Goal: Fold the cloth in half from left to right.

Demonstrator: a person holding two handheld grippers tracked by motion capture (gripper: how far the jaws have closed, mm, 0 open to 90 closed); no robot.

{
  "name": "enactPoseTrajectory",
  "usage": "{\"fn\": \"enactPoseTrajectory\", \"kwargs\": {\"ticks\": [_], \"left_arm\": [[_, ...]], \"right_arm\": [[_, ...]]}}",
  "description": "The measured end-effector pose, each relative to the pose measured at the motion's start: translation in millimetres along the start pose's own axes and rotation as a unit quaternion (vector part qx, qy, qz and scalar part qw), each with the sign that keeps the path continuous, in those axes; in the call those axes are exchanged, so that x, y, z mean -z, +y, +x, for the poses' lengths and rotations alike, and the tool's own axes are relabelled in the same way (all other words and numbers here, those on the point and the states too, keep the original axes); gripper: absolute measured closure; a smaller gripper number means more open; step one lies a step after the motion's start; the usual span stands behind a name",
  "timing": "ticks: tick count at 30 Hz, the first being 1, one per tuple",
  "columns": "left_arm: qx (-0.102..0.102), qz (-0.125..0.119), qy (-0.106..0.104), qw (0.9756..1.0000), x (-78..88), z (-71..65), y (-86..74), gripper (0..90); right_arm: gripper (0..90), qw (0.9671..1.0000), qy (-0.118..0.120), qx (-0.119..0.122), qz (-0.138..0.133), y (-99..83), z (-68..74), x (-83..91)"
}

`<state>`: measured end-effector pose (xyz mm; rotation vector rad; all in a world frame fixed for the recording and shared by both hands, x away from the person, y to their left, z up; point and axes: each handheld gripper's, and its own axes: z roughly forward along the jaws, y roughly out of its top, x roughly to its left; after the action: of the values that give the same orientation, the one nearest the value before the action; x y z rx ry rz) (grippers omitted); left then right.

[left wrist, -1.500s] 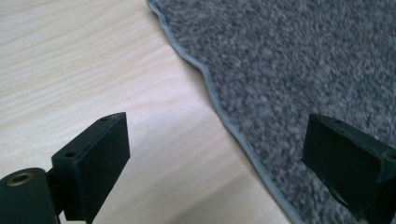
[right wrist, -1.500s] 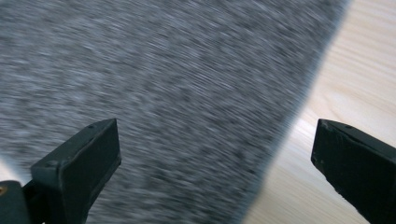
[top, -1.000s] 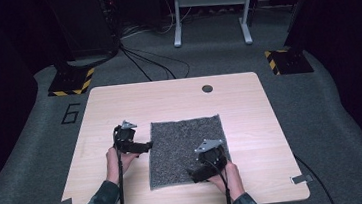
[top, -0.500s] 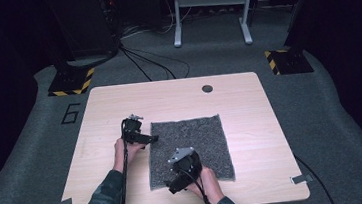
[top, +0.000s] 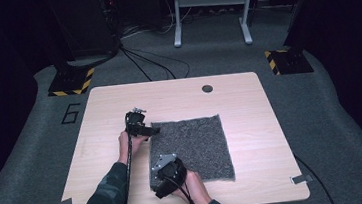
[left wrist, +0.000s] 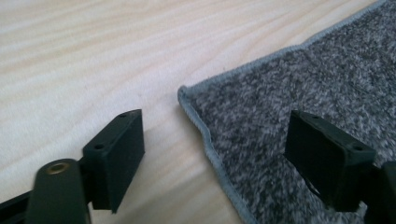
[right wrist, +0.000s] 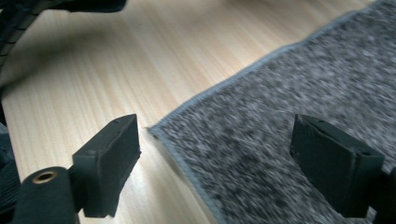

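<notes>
1. we see a flat, square, speckled grey carpet mat with a stitched pale grey border (top: pixel 191 148) lying on the pale wooden table top (top: pixel 249 100), spread out a little toward our side of the middle and clear of the small round dark hole (top: pixel 207 88) in the far part of the table.
2. our left gripper (top: pixel 152 131) sits at the mat's far left corner; in the left gripper view that rounded corner (left wrist: pixel 183 91) lies between the two black jaws, which have just been closing but remain apart and press on nothing.
3. our right gripper (right wrist: pixel 215 158) is at the near left corner of the mat (right wrist: pixel 154 130); its jaws have also just been closing, and they straddle the corner without touching it, so both tools are unclenched and carry nothing.
4. we judge the mat light, soft and floppy, with a rough pile that should not slip between the pads.
5. it lies flush on the wood, so one pad will likely need to slide under the bound edge.
6. we would grip just inside the stitched border at each left corner, where the binding looks firmest.
7. lifted by two corners, the rest will probably sag and drag.
</notes>
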<state>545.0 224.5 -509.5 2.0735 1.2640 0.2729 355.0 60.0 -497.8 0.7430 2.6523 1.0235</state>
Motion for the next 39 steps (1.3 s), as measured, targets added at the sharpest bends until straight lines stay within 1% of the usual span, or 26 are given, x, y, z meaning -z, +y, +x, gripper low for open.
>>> {"fn": "enactPoseTrajectory", "kwargs": {"ticks": [1,2,3,5,6,7,8,9,10,12,15,16,17,20,21,23,24,25,26,27,29,31,32,35,36,39], "left_arm": [[-0.009,0.002,0.007,0.9999,-1.3,-0.5,1.4,24.2],[-0.009,0.002,0.007,0.9999,-1.3,-0.5,1.4,26.0],[-0.014,0.001,0.012,0.9998,-2.9,-1.5,1.5,27.1],[-0.021,0.000,0.016,0.9997,-3.5,-1.2,2.2,30.9],[-0.023,0.000,0.019,0.9996,-3.7,-1.2,2.5,32.9],[-0.024,0.000,0.025,0.9994,-3.9,-1.3,2.7,32.9],[-0.022,-0.001,0.030,0.9993,-4.1,-1.6,2.8,34.4],[-0.024,-0.005,0.035,0.9991,-4.5,-1.4,2.9,36.8],[-0.024,-0.008,0.040,0.9989,-5.1,-1.3,3.1,39.5],[-0.029,-0.008,0.042,0.9987,-5.1,-0.9,3.4,40.8],[-0.031,-0.007,0.044,0.9985,-4.8,-1.1,3.6,48.7],[-0.035,-0.007,0.044,0.9984,-5.0,-1.1,3.6,48.7],[-0.046,-0.002,0.051,0.9977,-5.1,-2.7,4.2,49.4],[-0.054,0.001,0.054,0.9971,-5.3,-4.9,4.5,52.0],[-0.061,0.002,0.054,0.9967,-5.3,-5.8,4.3,55.5],[-0.063,-0.001,0.052,0.9967,-5.5,-6.7,4.0,58.1],[-0.065,0.001,0.051,0.9966,-5.4,-7.2,4.1,60.7],[-0.063,-0.004,0.053,0.9966,-6.3,-8.6,3.9,63.1],[-0.067,-0.002,0.052,0.9964,-6.2,-9.0,4.2,65.6],[-0.066,-0.002,0.052,0.9965,-6.4,-9.7,4.3,67.0],[-0.066,-0.001,0.049,0.9966,-6.5,-11.1,4.5,73.2],[-0.069,0.000,0.050,0.9963,-6.6,-12.3,4.7,74.8],[-0.069,-0.001,0.049,0.9964,-7.0,-13.1,4.6,76.7],[-0.068,-0.004,0.048,0.9965,-7.9,-15.2,4.2,83.1],[-0.068,-0.006,0.051,0.9964,-8.3,-15.7,4.1,85.4],[-0.067,-0.007,0.051,0.9965,-8.6,-15.9,4.1,86.5]], "right_arm": [[20.7,1.0000,0.002,-0.003,-0.004,0.9,5.6,-3.7],[20.7,1.0000,0.002,-0.003,-0.004,0.9,5.6,-3.7],[26.0,0.9998,0.013,0.011,0.004,2.0,10.2,-6.5],[28.7,0.9997,0.010,0.021,0.001,2.0,11.8,-8.3],[36.0,0.9995,0.014,0.027,0.010,3.0,16.4,-11.0],[36.0,0.9995,0.014,0.027,0.010,3.0,16.4,-11.0],[38.8,0.9996,0.010,0.027,0.001,2.6,18.9,-14.0],[41.3,0.9994,0.015,0.031,0.010,3.1,20.0,-14.7],[46.1,0.9993,0.006,0.036,0.003,2.6,23.0,-17.4],[47.7,0.9995,0.006,0.031,0.008,2.7,24.7,-17.9],[57.2,0.9989,-0.002,0.045,0.011,2.3,27.4,-21.1],[57.2,0.9989,-0.002,0.045,0.011,2.3,27.4,-21.1],[59.3,0.9986,0.006,0.050,0.015,2.3,27.4,-21.7],[63.9,0.9989,0.003,0.046,0.010,1.9,28.3,-22.3],[66.7,0.9993,0.008,0.036,0.006,1.2,27.9,-22.9],[67.3,0.9992,0.017,0.033,0.013,1.6,26.4,-21.8],[69.0,0.9995,0.018,0.026,0.004,0.5,25.0,-23.0],[70.4,0.9995,0.023,0.019,0.008,-0.4,23.7,-21.8],[71.1,0.9996,0.019,0.021,-0.004,-2.1,22.4,-22.7],[71.4,0.9997,0.021,0.016,0.000,-2.9,23.0,-21.6],[71.8,0.9996,0.012,0.011,-0.022,-7.7,24.8,-22.2],[72.6,0.9996,0.011,0.013,-0.023,-8.7,24.1,-21.7],[74.0,0.9997,0.014,0.003,-0.021,-9.5,24.8,-20.9],[78.3,0.9994,0.008,0.003,-0.032,-10.7,23.2,-22.0],[80.2,0.9995,0.008,-0.005,-0.030,-11.0,23.4,-21.4],[83.6,0.9992,0.003,-0.009,-0.040,-13.5,22.2,-21.8]]}}
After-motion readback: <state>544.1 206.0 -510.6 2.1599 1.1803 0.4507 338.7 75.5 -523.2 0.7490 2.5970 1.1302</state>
